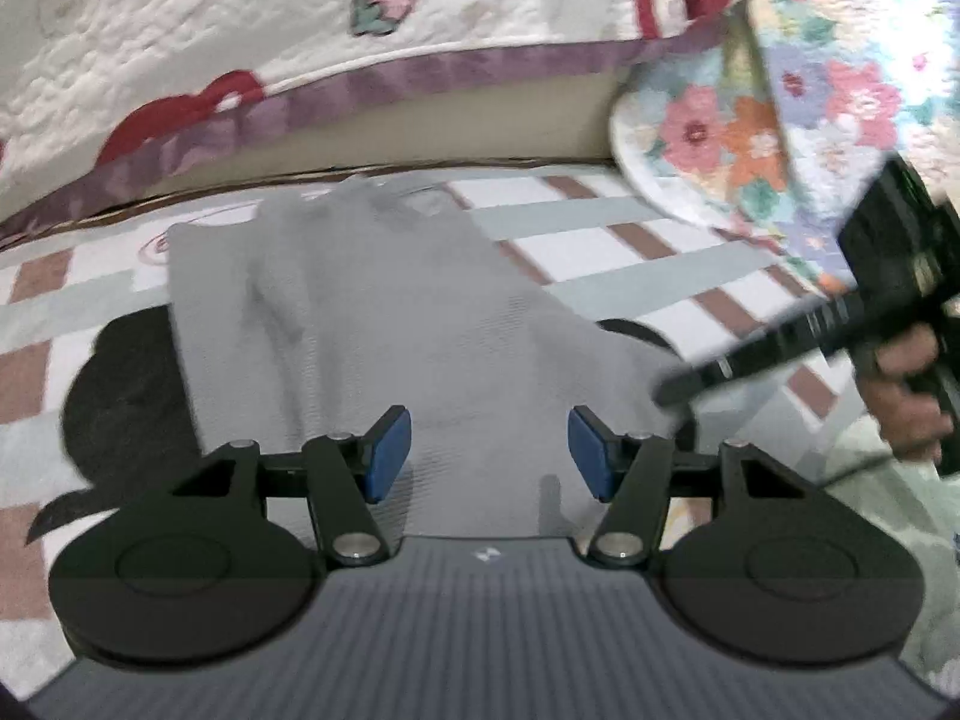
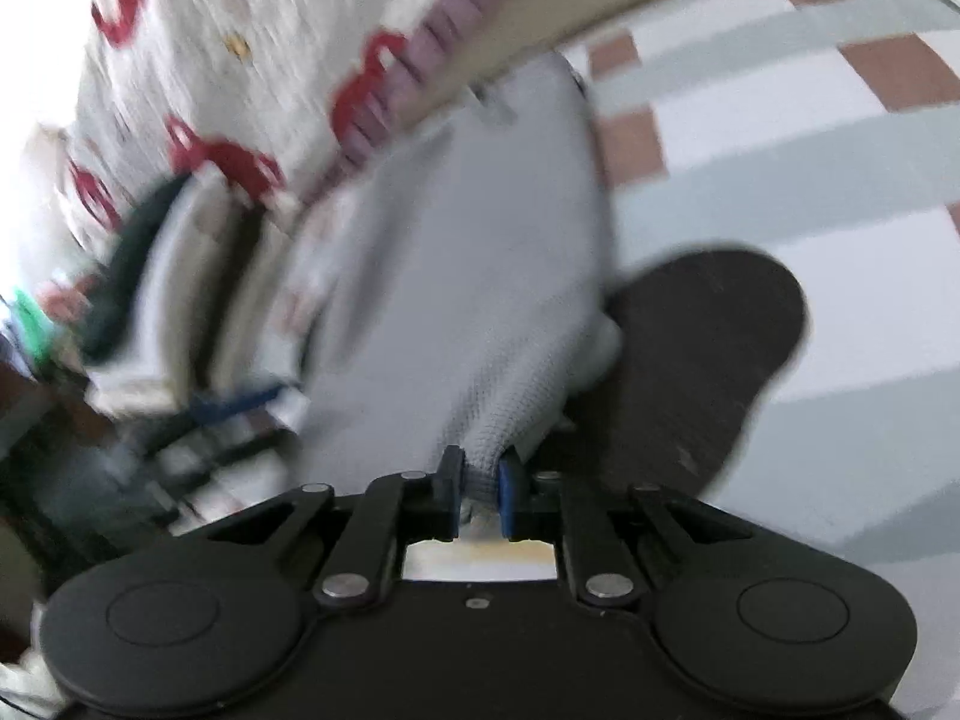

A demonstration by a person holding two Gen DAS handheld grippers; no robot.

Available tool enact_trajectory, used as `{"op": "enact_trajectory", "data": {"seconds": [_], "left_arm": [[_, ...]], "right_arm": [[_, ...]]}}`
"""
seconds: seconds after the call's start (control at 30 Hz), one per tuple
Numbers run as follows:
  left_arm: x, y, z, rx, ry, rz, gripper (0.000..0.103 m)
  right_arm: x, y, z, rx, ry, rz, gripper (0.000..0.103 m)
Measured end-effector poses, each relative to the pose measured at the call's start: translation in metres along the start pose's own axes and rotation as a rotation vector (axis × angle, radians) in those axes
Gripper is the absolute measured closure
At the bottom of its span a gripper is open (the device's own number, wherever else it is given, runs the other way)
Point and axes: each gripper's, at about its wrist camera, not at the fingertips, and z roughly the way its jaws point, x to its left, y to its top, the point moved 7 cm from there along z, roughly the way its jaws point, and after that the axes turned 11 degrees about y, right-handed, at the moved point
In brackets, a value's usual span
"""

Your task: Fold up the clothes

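Observation:
A light grey knit garment [image 1: 372,324] lies on a checked mat, with a black cloth [image 1: 126,378] partly under it. My left gripper [image 1: 489,456] hovers over the garment's near part, open, blue pads apart with nothing pinched between them. The right gripper [image 1: 690,387] shows in the left wrist view as a black bar held by a hand [image 1: 900,384] at the garment's right edge. In the right wrist view my right gripper [image 2: 480,489] is shut on a bunched edge of the grey garment [image 2: 468,276], which rises from its jaws. A black cloth [image 2: 702,354] lies right of it.
The mat [image 1: 600,228] has grey, white and brown checks. Behind it runs a bed side with a white quilt with red and pink motifs [image 1: 300,18] and a purple trim. A floral fabric [image 1: 780,108] hangs at the upper right. Blurred clutter [image 2: 150,312] sits at the left of the right wrist view.

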Motion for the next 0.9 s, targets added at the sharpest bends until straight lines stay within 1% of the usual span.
{"op": "enact_trajectory", "data": {"seconds": [0.03, 0.07, 0.1, 0.13, 0.27, 0.3, 0.33, 0.37, 0.4, 0.43, 0.47, 0.5, 0.57, 0.6, 0.67, 0.73, 0.77, 0.83, 0.9], "left_arm": [[-0.005, 0.000, -0.001, -0.005, -0.009, 0.021, 0.044], [-0.010, -0.001, -0.001, -0.007, -0.017, 0.046, 0.039], [-0.016, -0.001, -0.002, -0.009, -0.024, 0.071, 0.036], [-0.020, -0.002, 0.000, -0.006, -0.015, 0.096, 0.034], [-0.031, -0.012, 0.009, 0.012, 0.054, 0.192, 0.034], [-0.031, -0.013, 0.013, 0.009, 0.093, 0.216, 0.034], [-0.028, -0.013, 0.018, -0.005, 0.146, 0.233, 0.037], [-0.023, -0.011, 0.023, -0.024, 0.186, 0.240, 0.044], [-0.019, -0.009, 0.027, -0.033, 0.201, 0.241, 0.050], [-0.015, -0.006, 0.031, -0.026, 0.199, 0.236, 0.073], [-0.011, -0.004, 0.032, -0.015, 0.192, 0.217, 0.090], [-0.007, -0.001, 0.032, -0.007, 0.179, 0.188, 0.090], [0.000, 0.003, 0.030, 0.003, 0.149, 0.128, 0.090], [0.003, 0.003, 0.030, 0.008, 0.140, 0.106, 0.090], [0.008, 0.001, 0.033, 0.026, 0.125, 0.062, 0.090], [0.018, 0.004, 0.041, 0.056, 0.100, -0.014, 0.090], [0.023, 0.005, 0.042, 0.066, 0.081, -0.060, 0.090], [0.034, 0.006, 0.044, 0.080, 0.049, -0.138, 0.090], [0.041, 0.004, 0.043, 0.089, 0.026, -0.193, 0.090]], "right_arm": [[0.008, 0.007, -0.001, -0.017, 0.017, -0.005, 0.089], [0.016, 0.014, -0.001, -0.030, 0.033, -0.014, 0.089], [0.024, 0.021, -0.001, -0.040, 0.049, -0.025, 0.089], [0.032, 0.028, -0.001, -0.051, 0.065, -0.037, 0.089], [0.051, 0.048, 0.011, -0.038, 0.070, -0.088, 0.089], [0.053, 0.051, 0.015, -0.029, 0.068, -0.095, 0.089], [0.055, 0.052, 0.016, -0.019, 0.063, -0.110, 0.089], [0.057, 0.051, 0.015, -0.010, 0.056, -0.131, 0.089], [0.059, 0.050, 0.015, -0.001, 0.049, -0.151, 0.089], [0.059, 0.048, 0.013, 0.003, 0.046, -0.163, 0.089], [0.057, 0.047, 0.011, 0.003, 0.045, -0.168, 0.089], [0.056, 0.045, 0.011, 0.006, 0.042, -0.174, 0.089], [0.059, 0.039, 0.010, 0.009, 0.007, -0.234, 0.088], [0.062, 0.036, 0.009, 0.018, -0.016, -0.287, 0.084], [0.069, 0.026, 0.008, 0.041, -0.089, -0.434, 0.079], [0.075, 0.016, 0.008, 0.057, -0.180, -0.615, 0.060], [0.077, 0.009, 0.009, 0.065, -0.235, -0.725, 0.057], [0.075, -0.008, 0.016, 0.109, -0.326, -0.925, 0.056], [0.073, -0.022, 0.024, 0.159, -0.404, -1.073, 0.056]]}}
